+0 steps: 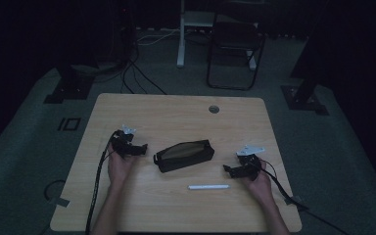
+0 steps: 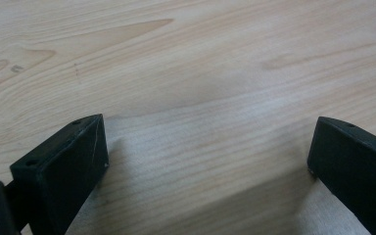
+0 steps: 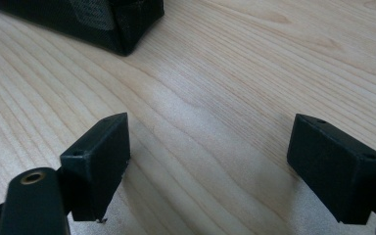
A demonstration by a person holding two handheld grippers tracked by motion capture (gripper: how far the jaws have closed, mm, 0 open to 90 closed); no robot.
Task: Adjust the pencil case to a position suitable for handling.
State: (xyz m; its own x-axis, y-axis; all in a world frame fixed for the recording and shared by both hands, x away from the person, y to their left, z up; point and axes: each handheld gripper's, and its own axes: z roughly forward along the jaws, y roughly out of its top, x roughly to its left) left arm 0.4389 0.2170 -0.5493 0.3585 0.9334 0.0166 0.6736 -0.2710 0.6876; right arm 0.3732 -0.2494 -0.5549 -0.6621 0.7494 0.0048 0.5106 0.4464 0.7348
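On the wooden counter (image 1: 176, 122) there are two claws, one pouch and one pen.

Farthest left, the left claw (image 1: 138, 148) rests in the person's left hand (image 1: 120, 164), whose forearm comes up from the bottom edge and leans slightly inward. The claw points right, toward the pouch, and sits just beside the pouch's left end without touching it. In the left gripper view its two black jaws stand wide apart with bare wood grain between them, nothing held. One black cable (image 1: 97, 181) trails from it down the counter's left side.

In the middle lies the single black pencil pouch (image 1: 184, 155), long and boxy, lying at a slant with its right end farther from the person. Its top is open (a tan lining shows inside). In the right gripper view one corner of the pouch (image 3: 122, 24) sits at the upper left, well clear of the jaws.

Nearer the person, and a little right of the pouch, lies one white pen (image 1: 208, 186), flat on the counter and roughly parallel to its near edge, apart from the pouch and close to the right claw.

At the right, the right claw (image 1: 229, 170) is held in the right hand (image 1: 259, 181), forearm angled in from the bottom right, and it points left toward the pouch and pen. Its jaws are likewise spread wide over bare wood, gripping nothing.

No brand, label or writing can be read on anything.
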